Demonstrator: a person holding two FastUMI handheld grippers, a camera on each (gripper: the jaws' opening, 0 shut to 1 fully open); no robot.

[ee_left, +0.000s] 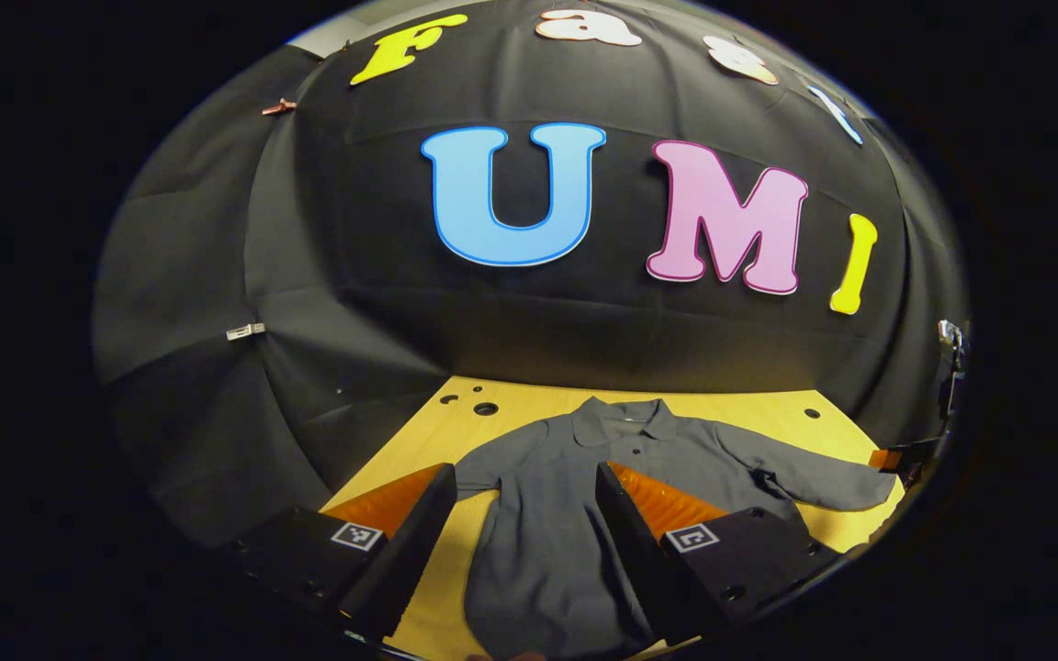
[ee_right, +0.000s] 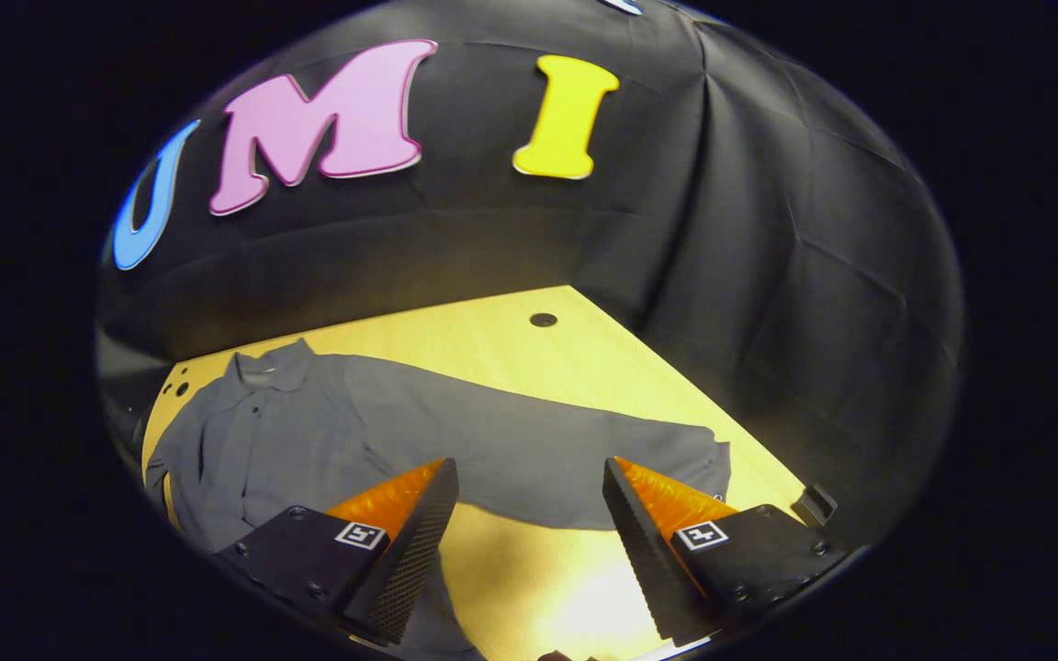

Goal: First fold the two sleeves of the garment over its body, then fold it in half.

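Holding both tools wide apart, you had nothing between the fingers of either one. Your left gripper (ee_left: 525,514) hung above the table (ee_left: 772,404) w/ its jaws spread fully; between them, in the left gripper view, lay the grey shirt (ee_left: 557,496), flat, collar (ee_left: 625,418) toward 12 o'clock, hem toward 6. One sleeve (ee_left: 823,477) ran out toward 3 o'clock, its cuff near the table edge; the other sleeve (ee_left: 478,473) showed at approx 9 o'clock, partly hidden behind your left finger. Neither sleeve lay over the body yet.

Your right gripper (ee_right: 529,514) was likewise open wide, gripping nothing. In the right gripper view the shirt (ee_right: 309,441) sat at 9 o'clock, collar (ee_right: 267,367) up toward 11, and the long sleeve (ee_right: 566,459) stretched across to about 3 o'clock, cuff (ee_right: 708,459) just above your right finger. Whether the fingertips touched the fabric, couldn't tell. Bare table (ee_right: 529,588) lay between the fingers at 6 o'clock; a round hole (ee_right: 543,319) sat in the tabletop at 12.
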